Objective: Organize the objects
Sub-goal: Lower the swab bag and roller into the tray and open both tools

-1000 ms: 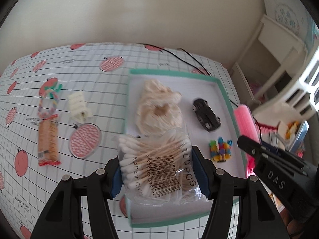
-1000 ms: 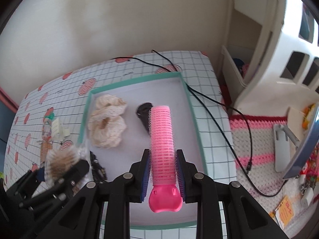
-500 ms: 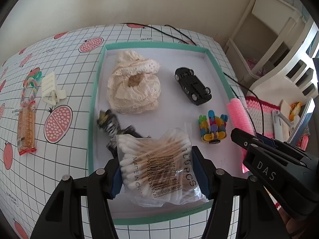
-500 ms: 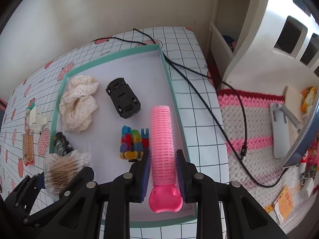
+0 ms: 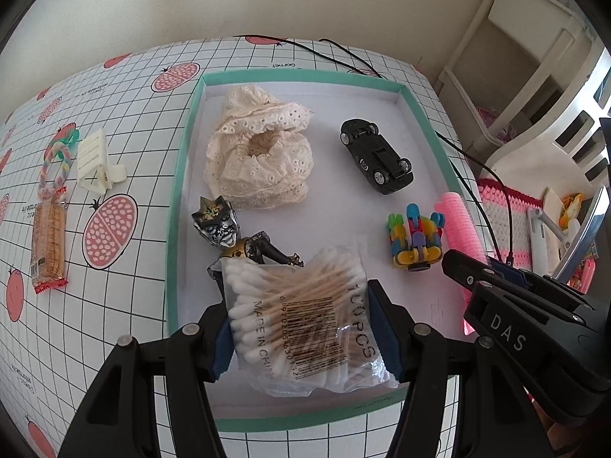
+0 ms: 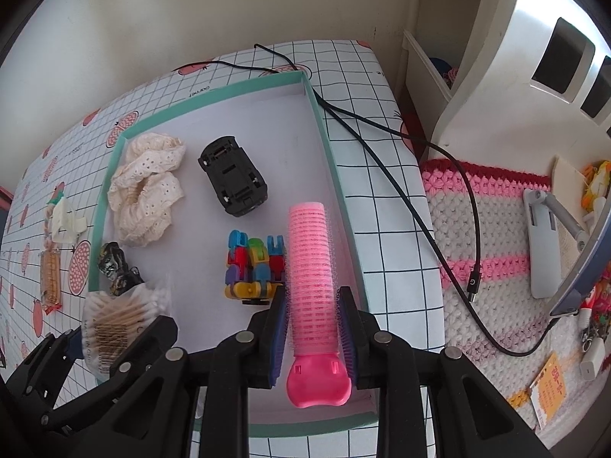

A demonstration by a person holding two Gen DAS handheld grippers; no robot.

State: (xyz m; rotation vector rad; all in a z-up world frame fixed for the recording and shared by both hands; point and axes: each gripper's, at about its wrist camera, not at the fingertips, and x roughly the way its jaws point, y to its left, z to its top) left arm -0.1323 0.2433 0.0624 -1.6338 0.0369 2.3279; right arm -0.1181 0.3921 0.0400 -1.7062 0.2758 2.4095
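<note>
- The left gripper (image 5: 305,328) is clamped on a clear bag of cotton swabs (image 5: 301,316), its blue-padded fingers (image 5: 221,339) pressing both sides of the bag; the bag hangs over the near part of the tray (image 5: 183,175).
- The right gripper (image 6: 313,332) is closed around a pink hair roller (image 6: 311,267), which sticks forward out of the jaws with its flat pink clip end toward the camera; it sits over the tray's right wall.
- The tray is shallow, white inside with a teal rim, and lies straight ahead of both grippers on a grid-patterned tablecloth (image 5: 126,87) printed with pink fruit.
- Just ahead of the swab bag lies a dark figurine (image 5: 233,236) with a silver masked head, partly hidden behind the bag.
- Farther ahead of the left gripper sits a cream lace scrunchie (image 5: 259,156).
- Ahead and to the right of the left gripper, a black toy car (image 5: 376,160) lies wheels up.
- A multicoloured block toy (image 6: 254,263) rests just left of the roller, touching or nearly touching it.
- Outside the tray, to the left of the left gripper, lie a cream hair claw (image 5: 97,160), a pastel braided ring (image 5: 55,166) and a packet of biscuits (image 5: 47,244).
- A black cable (image 6: 401,175) runs off the table to the right of the right gripper.
</note>
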